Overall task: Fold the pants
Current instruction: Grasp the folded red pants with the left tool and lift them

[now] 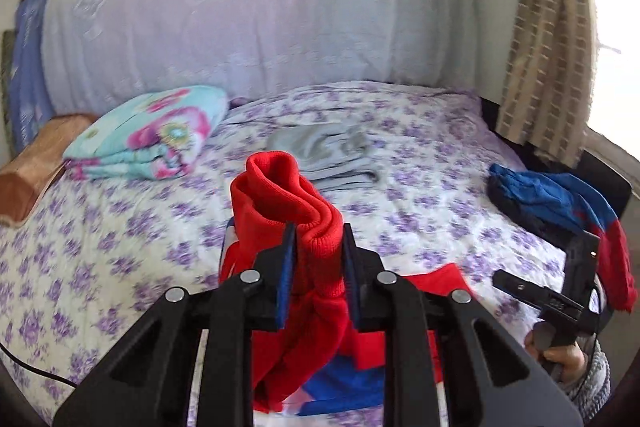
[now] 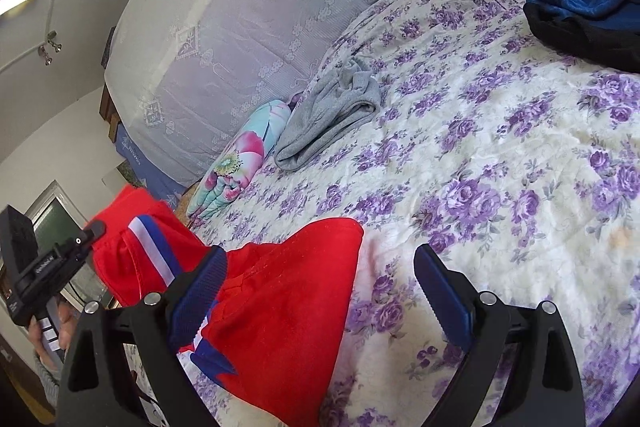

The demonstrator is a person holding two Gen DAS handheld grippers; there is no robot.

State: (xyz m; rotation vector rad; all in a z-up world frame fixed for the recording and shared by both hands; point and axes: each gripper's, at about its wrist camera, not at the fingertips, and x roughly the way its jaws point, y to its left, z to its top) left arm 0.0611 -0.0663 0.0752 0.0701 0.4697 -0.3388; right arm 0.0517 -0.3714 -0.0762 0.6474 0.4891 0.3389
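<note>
The left gripper (image 1: 319,243) clenches the red pants' (image 1: 288,195) ribbed cuff, lifted above the bed (image 1: 120,227); the right gripper (image 2: 320,291) is spread, grasping nothing. With only 1 grip, the dangling fabric could bunch and spoil the fold.

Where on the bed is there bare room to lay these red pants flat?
Bare bedspread lies between the grey folded garment, the blue-black pile and the red pants. Crowded: the floral blanket by the headboard.

Left gripper (image 1: 319,241) is clamped tight with its blue pads (image 1: 286,269) nearly together, while the right gripper (image 2: 320,291) hangs wide open, tilted sideways.
</note>
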